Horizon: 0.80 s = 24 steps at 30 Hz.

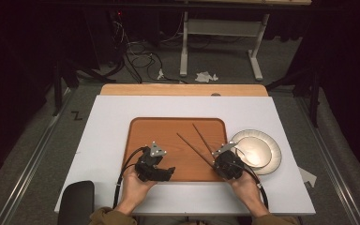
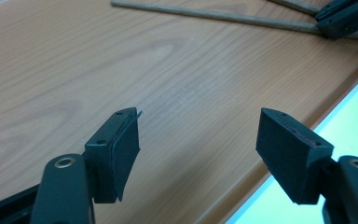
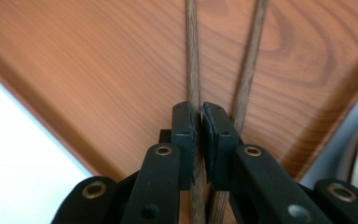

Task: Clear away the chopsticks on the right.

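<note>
At centre frame, two chopsticks (image 1: pixel 201 143) are lying on the wooden tray (image 1: pixel 143 129), long axes pointing toward upper left. The right gripper (image 3: pixel 198 122) is pinching one chopstick's near end; the left gripper (image 2: pixel 196 140) is gaping wide.

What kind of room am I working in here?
Probably a lab or recording setup, not a kitchen: a white table on grey carpet, loose cables on the floor behind, and a staged wooden tray with chopsticks.

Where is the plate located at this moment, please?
In the high view the plate lies on the white table, just past the right edge of the wooden tray, beside the right gripper.
</note>
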Tool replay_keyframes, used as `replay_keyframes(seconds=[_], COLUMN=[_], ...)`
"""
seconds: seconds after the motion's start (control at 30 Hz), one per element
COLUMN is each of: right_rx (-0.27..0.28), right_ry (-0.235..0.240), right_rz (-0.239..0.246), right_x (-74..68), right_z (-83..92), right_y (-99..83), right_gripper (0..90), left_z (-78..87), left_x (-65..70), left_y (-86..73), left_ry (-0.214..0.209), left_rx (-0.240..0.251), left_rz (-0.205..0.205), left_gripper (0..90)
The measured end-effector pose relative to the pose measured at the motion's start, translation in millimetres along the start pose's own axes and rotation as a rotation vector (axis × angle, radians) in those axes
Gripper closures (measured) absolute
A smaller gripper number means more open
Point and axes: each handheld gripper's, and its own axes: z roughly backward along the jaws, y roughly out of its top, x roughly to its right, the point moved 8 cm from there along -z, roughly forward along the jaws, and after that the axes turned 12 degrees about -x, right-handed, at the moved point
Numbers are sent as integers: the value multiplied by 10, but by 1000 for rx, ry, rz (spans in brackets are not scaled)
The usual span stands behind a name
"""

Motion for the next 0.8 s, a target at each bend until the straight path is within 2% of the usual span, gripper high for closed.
replay_keyframes(seconds=[0.03, 0.17, 0.5, 0.67, 0.73, 0.8], right_rx=[3, 3, 24, 53, 68, 61], right_ry=[-2, -21, -62, -61, -44, -32], right_rz=[-14, -18, -5, 28, 60, 76], right_x=[7, 58, 68, 27, -44, -89], right_z=[-3, -1, 45, 81, 87, 63], right_y=[-1, -9, -7, 17, 37, 44], right_gripper=[848, 845, 812, 811, 833, 839], left_z=[-2, -1, 4, 5, 3, -1], left_x=[-1, -2, -8, -7, -7, -3], left_y=[0, 0, -2, -3, -3, -2], left_ry=[0, 0, 4, 4, 5, 7], left_rx=[-1, -1, 0, 1, 0, 1], left_rz=[0, 1, 0, -1, -1, 0], left_gripper=[300, 300, 300, 300, 300, 300])
